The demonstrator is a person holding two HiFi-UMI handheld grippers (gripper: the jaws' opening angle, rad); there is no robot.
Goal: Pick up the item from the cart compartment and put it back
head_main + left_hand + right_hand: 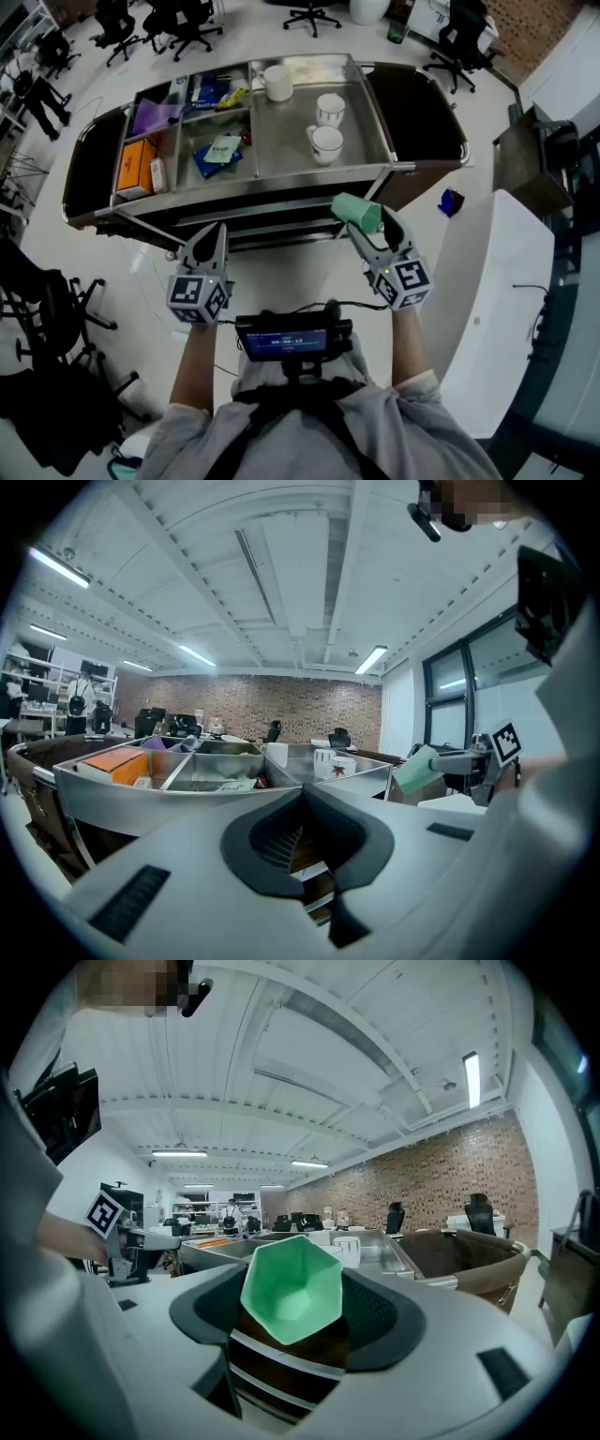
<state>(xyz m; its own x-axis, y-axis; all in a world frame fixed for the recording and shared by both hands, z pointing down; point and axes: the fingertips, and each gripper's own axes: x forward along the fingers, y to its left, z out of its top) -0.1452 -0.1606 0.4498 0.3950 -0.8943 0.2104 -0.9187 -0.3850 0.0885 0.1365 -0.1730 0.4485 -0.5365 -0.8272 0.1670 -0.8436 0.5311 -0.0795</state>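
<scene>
A pale green faceted cup (357, 212) (292, 1288) lies on its side between the jaws of my right gripper (372, 221) (294, 1309), which is shut on it, mouth towards the camera. It hangs in front of the steel cart (281, 174), just outside the front rim near the right compartment. That compartment holds two white patterned cups (326, 143) (330, 109) and a white mug (277, 82). My left gripper (213, 236) (303, 793) is lower left of the cart's front, jaws together and empty. The left gripper view shows the green cup (413, 769) at right.
The cart's left compartments hold an orange box (134, 166), a blue packet (217, 155) and a purple item (155, 114). A white desk (497, 281) stands close on the right, a blue object (451, 201) on the floor beside it. Office chairs (47, 309) stand left and behind.
</scene>
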